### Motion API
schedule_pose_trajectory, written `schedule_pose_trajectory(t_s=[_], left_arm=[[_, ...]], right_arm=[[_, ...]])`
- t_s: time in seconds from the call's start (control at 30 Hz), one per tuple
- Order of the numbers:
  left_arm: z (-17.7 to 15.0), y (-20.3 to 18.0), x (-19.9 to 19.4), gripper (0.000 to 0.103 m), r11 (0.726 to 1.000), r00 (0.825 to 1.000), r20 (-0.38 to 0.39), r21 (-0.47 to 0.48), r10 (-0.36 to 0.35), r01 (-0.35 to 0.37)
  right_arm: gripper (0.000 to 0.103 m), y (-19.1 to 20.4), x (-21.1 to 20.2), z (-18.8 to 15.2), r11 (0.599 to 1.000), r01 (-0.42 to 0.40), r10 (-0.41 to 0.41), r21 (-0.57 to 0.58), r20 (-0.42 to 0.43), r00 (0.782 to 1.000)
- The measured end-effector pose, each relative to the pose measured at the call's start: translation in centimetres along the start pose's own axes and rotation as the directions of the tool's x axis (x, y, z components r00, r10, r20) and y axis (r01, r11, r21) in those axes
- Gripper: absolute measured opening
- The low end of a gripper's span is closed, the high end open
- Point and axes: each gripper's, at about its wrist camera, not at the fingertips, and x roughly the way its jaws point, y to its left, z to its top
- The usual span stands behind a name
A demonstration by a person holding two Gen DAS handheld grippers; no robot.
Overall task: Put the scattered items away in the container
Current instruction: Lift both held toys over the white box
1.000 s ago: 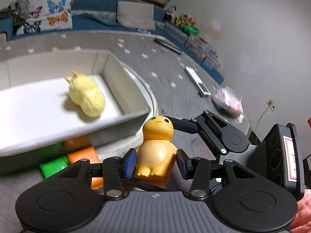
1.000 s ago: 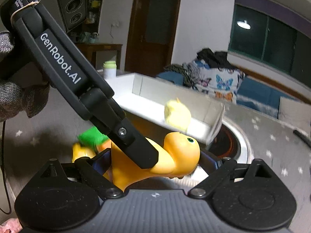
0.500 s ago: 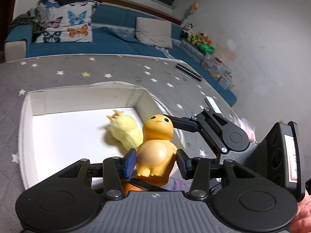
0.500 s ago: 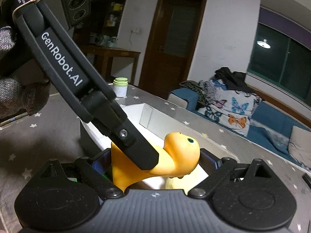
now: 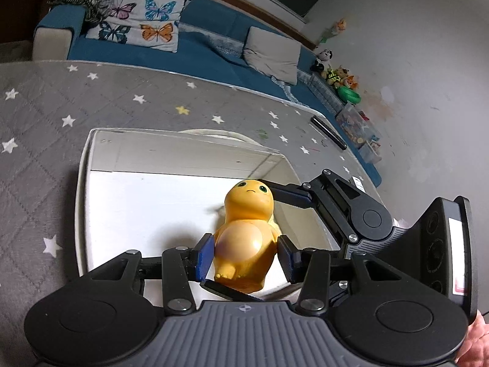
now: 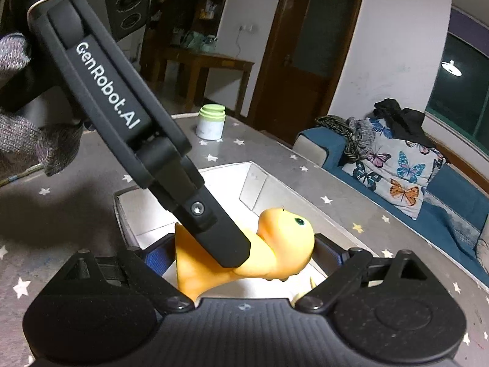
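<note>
An orange rubber toy figure (image 5: 244, 235) with green eyes is held between both grippers above the white box (image 5: 128, 214). My left gripper (image 5: 244, 257) is shut on its belly with blue pads. My right gripper (image 6: 241, 253) is shut on the same toy (image 6: 284, 244), head to foot; it shows in the left wrist view as black fingers (image 5: 293, 195) behind the toy's head. A pale yellow plush toy (image 5: 275, 224) lies in the box, almost hidden behind the orange toy. The white box also shows in the right wrist view (image 6: 269, 189).
The box sits on a grey star-patterned table cover (image 5: 45, 122). A white jar with a green lid (image 6: 211, 122) stands on the table's far side. A black remote (image 5: 328, 133) lies near the table edge. A blue sofa (image 5: 207, 39) with cushions is behind.
Both grippers have carried the orange toy up and over the box; the view now looks down into the box. The yellow plush is now mostly hidden behind the toy.
</note>
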Motion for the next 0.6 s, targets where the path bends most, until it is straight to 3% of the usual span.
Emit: schedule_pose_trajectory(t_s=[0.6], left_arm=[[0.8,3.4,1.9,0.048,0.996,0.999,-0.048,-0.094,-0.013,0.008]], right_arm=[[0.094,-2.1,3.5,0.0,0.996,-0.08,0.085,0.044,-0.115,0.99]])
